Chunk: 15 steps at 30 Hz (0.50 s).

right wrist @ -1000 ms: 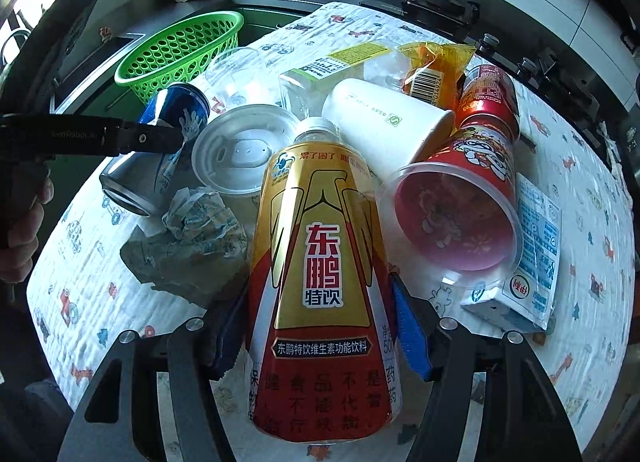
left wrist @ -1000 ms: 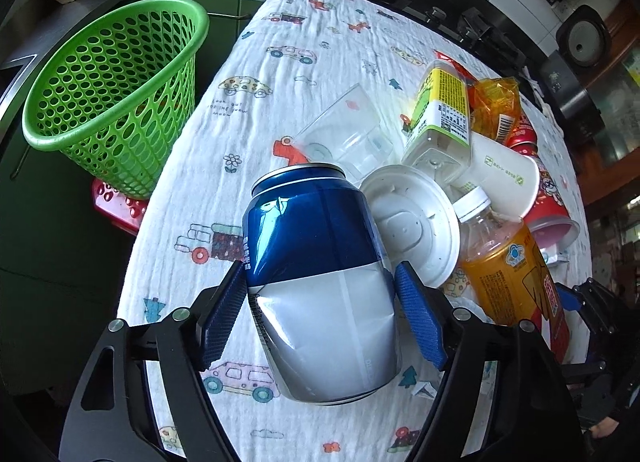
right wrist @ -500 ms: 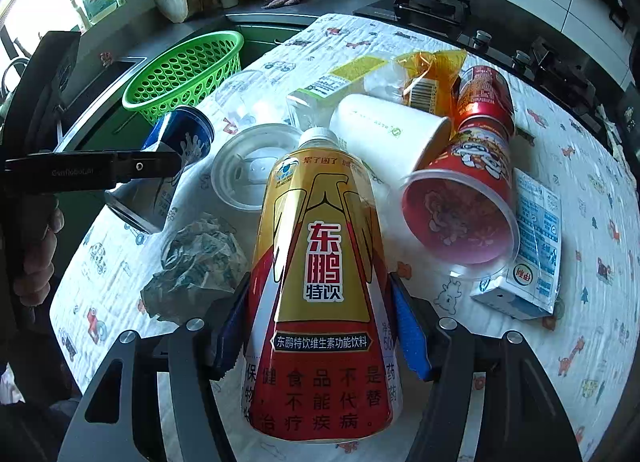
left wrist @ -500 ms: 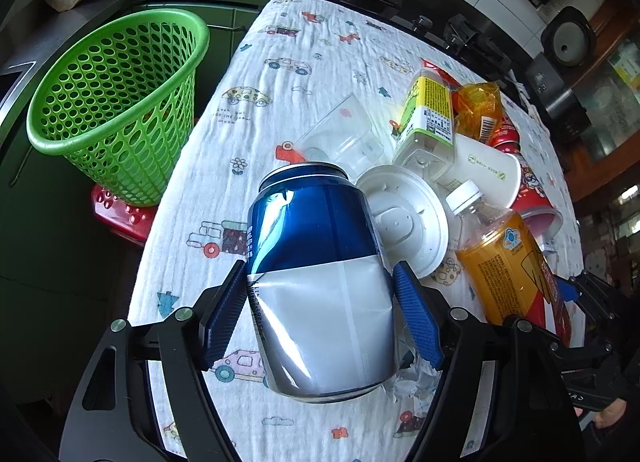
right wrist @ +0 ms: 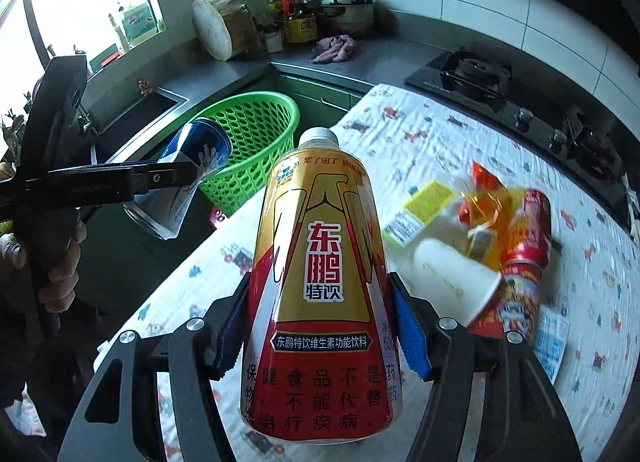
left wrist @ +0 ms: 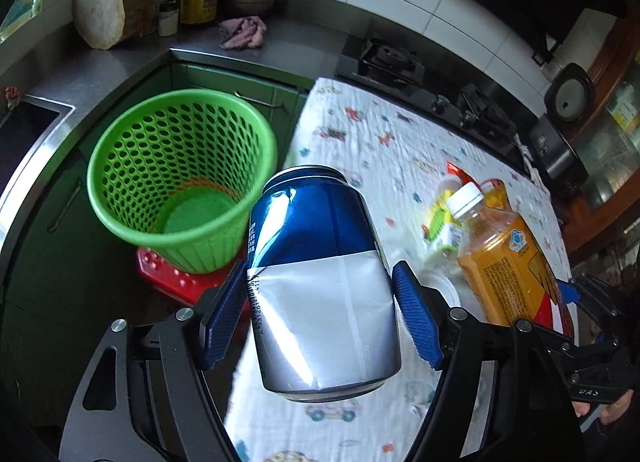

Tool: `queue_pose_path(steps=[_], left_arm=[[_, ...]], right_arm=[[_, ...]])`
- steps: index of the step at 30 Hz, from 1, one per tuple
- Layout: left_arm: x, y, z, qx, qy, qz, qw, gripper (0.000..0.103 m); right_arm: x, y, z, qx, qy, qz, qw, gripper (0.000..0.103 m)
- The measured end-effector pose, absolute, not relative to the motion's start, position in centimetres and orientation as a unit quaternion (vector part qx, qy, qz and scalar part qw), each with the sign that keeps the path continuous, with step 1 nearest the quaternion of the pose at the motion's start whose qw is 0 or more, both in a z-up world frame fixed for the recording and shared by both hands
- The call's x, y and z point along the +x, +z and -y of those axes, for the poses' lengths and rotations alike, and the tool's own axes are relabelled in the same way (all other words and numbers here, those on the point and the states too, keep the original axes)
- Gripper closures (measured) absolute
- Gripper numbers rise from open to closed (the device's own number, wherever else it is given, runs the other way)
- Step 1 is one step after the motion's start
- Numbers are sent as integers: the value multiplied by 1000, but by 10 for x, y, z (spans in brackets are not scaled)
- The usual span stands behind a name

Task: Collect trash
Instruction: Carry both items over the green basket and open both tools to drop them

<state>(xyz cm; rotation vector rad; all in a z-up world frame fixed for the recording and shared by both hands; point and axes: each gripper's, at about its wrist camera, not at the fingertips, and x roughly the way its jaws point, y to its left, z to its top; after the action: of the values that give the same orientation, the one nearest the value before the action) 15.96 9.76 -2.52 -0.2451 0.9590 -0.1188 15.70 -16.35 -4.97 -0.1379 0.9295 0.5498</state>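
Blue can [left wrist: 320, 274] pinched in left tongs [left wrist: 322, 322]; only right view shows right tongs [right wrist: 320, 330] pinching bottle [right wrist: 320, 282].

Kitchen: white tiled wall [right wrist: 480, 2], bright window [right wrist: 80, 2] at left, grey L-shaped counter [right wrist: 392, 58], green cabinets [left wrist: 224, 82], gas hob [right wrist: 472, 74].

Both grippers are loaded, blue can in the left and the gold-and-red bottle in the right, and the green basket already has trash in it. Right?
Not quite. The basket is empty: the left wrist view looks straight down to its bare bottom. The rest holds: the left gripper has the can, and the right gripper has the bottle.
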Motion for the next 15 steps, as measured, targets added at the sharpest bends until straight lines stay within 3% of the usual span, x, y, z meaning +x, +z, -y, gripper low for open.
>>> queue_pose_path(steps=[15], left_arm=[[268, -71, -236, -126, -20, -502, 856, 31]], right_arm=[[272, -63, 0, -74, 285, -460, 838, 40]])
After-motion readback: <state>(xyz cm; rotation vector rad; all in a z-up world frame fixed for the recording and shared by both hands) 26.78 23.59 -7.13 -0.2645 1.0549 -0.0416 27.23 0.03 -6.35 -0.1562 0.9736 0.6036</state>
